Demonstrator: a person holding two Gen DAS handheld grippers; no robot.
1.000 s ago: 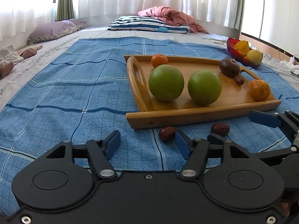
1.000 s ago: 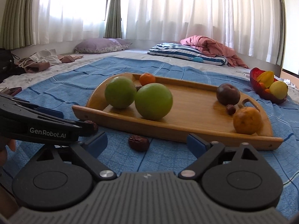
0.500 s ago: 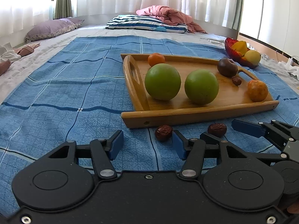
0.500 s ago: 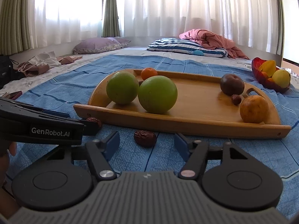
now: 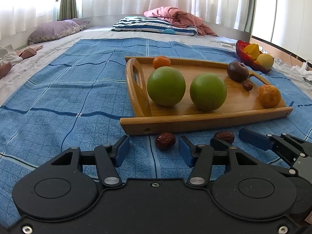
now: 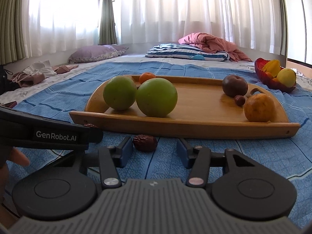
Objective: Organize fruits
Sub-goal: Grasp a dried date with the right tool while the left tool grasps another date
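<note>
Two wrinkled red dates lie on the blue bedspread, just in front of the wooden tray (image 5: 195, 121). The left date (image 5: 165, 140) sits between the tips of my left gripper (image 5: 154, 151), whose jaws are closing without touching it. The right date (image 6: 144, 143) sits between the tips of my right gripper (image 6: 154, 152), close to the left pad, and those jaws are also closing with a gap still showing. The tray holds two big green fruits (image 5: 166, 88) (image 5: 208, 92), a tangerine (image 5: 161, 62), a dark purple fruit (image 5: 237, 71), a small date (image 5: 247, 86) and an orange fruit (image 5: 269, 96).
A red bowl (image 5: 251, 62) with yellow fruit stands behind the tray's right end. Pillows and a pink blanket (image 5: 175, 18) lie at the far end of the bed. Clothes lie at the far left (image 6: 37, 73). A person's hand (image 6: 11, 159) holds the left gripper.
The right gripper's jaws have narrowed a lot around the right date. The left gripper's jaws have narrowed slightly around the left date. Neither date has moved.
</note>
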